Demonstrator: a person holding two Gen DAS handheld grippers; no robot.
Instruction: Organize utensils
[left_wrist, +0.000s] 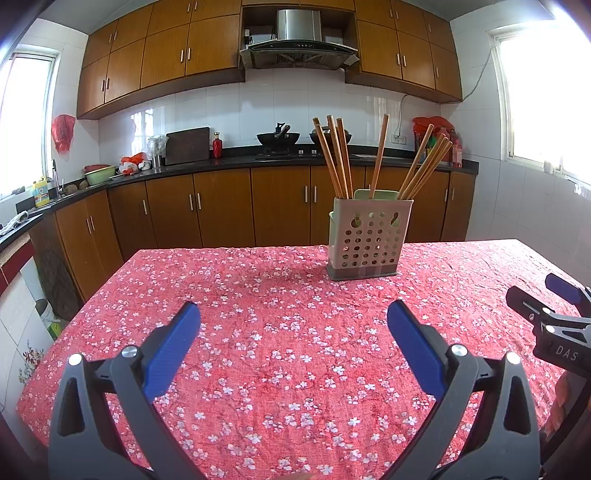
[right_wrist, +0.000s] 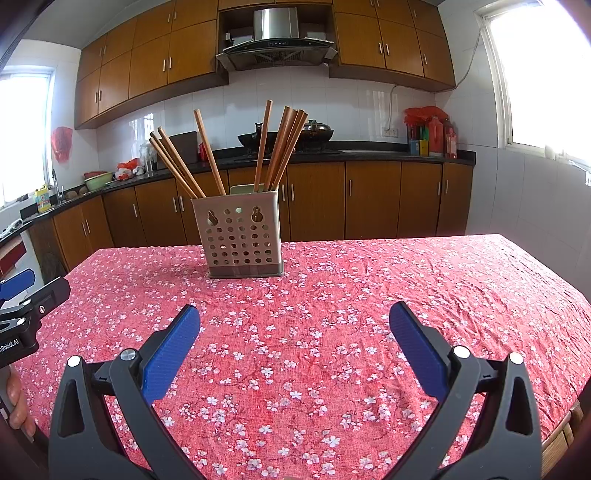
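Note:
A beige perforated utensil holder (left_wrist: 367, 238) stands upright on the red floral tablecloth (left_wrist: 280, 332), far of centre. Several wooden chopsticks (left_wrist: 338, 158) stand in it, fanned left and right. In the right wrist view the holder (right_wrist: 242, 234) and its chopsticks (right_wrist: 280, 147) sit left of centre. My left gripper (left_wrist: 293, 314) is open and empty, low over the cloth, short of the holder. My right gripper (right_wrist: 295, 315) is also open and empty, over the cloth. The right gripper shows at the right edge of the left wrist view (left_wrist: 554, 306), and the left gripper at the left edge of the right wrist view (right_wrist: 22, 295).
Beyond the table's far edge (right_wrist: 332, 240) runs a dark kitchen counter (left_wrist: 221, 162) with wooden cabinets, woks (left_wrist: 279, 138), a cutting board (left_wrist: 187, 145) and bottles (right_wrist: 436, 138). A sink area (left_wrist: 48, 192) lies at the left. Windows flank both sides.

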